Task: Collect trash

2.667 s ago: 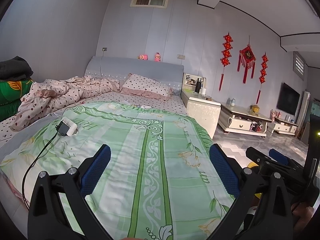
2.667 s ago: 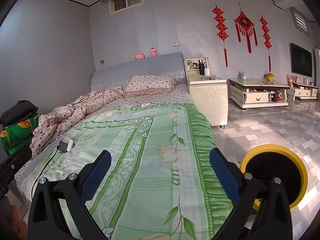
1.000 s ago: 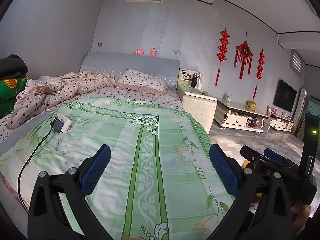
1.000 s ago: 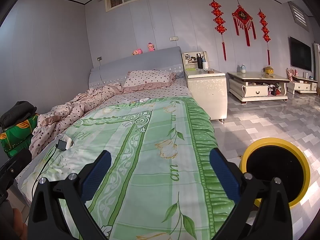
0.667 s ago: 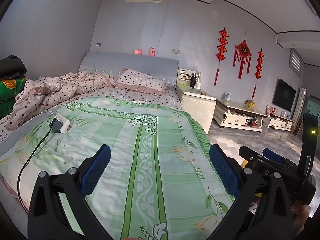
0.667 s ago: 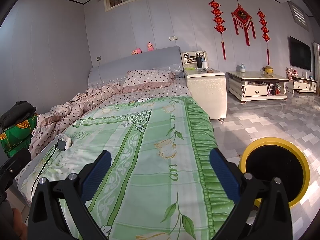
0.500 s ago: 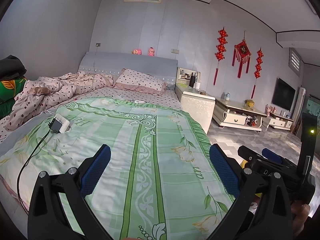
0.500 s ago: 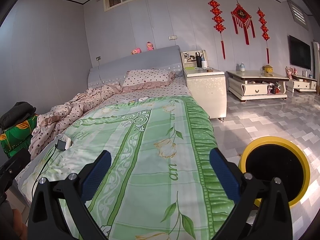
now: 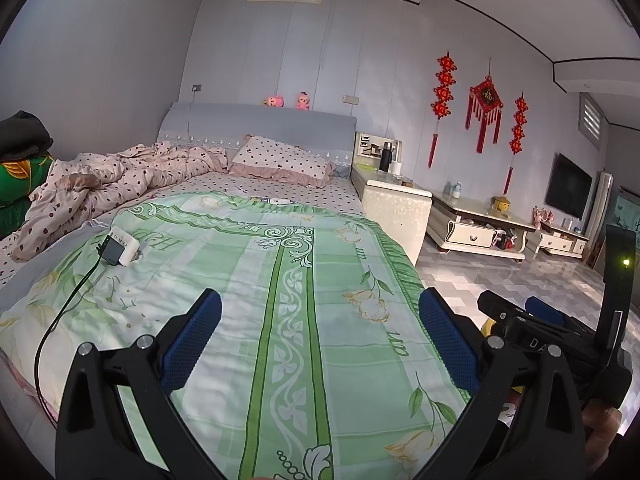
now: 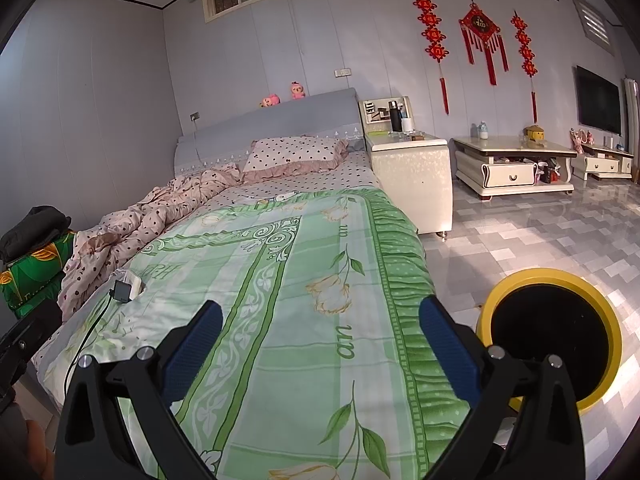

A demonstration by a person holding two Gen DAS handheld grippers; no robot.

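The green floral bedspread carries woven letters: "an" reads near its right border in both views, and a further word near the charger is mirrored and not legible. On the right gripper, seen from the left wrist, white letters "DA" show; the rest is hidden.

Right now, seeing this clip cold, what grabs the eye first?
The green floral quilt fills the middle of both views, spread over the bed with a white charger block and its black cable near its left edge. On the floor to the bed's right stands a yellow-rimmed bin with a dark inside. Red knot hangings mark the far wall.
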